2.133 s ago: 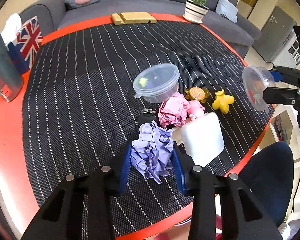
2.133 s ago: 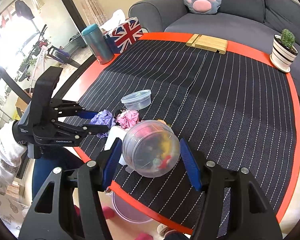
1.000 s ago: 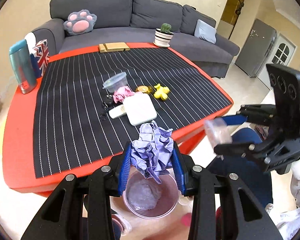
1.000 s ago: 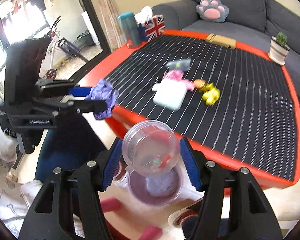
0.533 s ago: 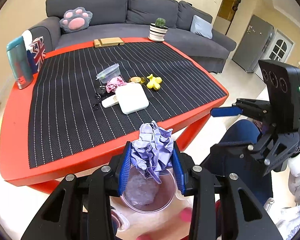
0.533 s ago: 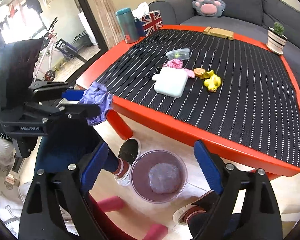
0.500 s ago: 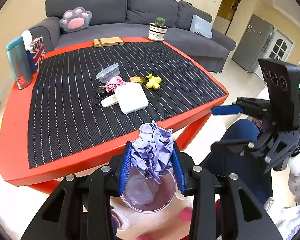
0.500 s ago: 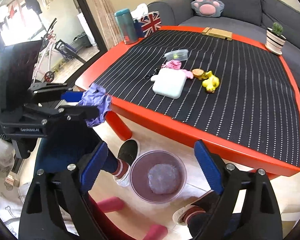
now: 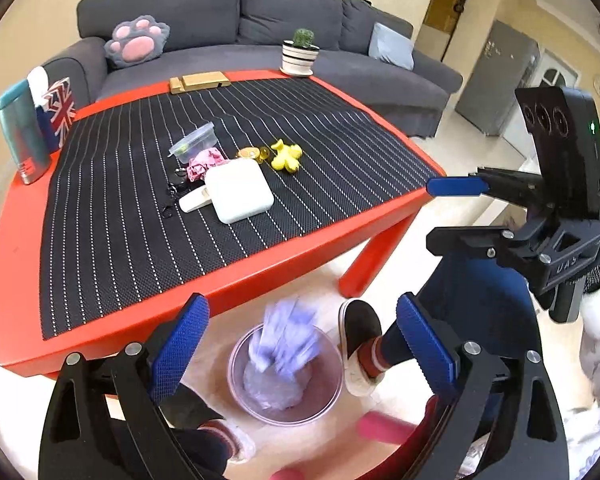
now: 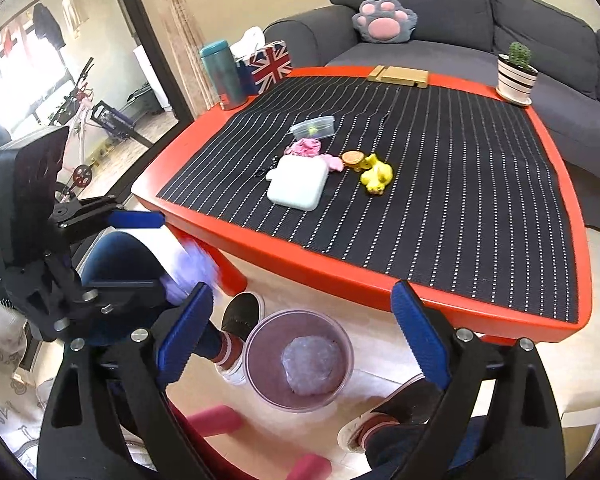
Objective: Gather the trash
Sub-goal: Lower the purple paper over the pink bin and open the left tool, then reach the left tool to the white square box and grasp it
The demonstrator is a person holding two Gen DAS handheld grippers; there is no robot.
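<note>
Bin [image 9: 236, 364]: lilac paper wad [image 9: 286, 340] dropping in. Both jaws wide, empty. Pink wad [image 9: 202, 160] left on desk [image 9: 228, 280].

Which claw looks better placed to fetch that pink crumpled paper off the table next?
Probably the left claw. Both hang open over the bin, but the pink paper lies on the table's left half, nearer its side than the right claw.

A home living room is shown: a grey sofa [image 9: 260, 12] with a paw-shaped cushion [image 9: 138, 40] is set behind the red surface [image 9: 4, 240], and a potted cactus [image 9: 300, 54] is placed at its far corner.
</note>
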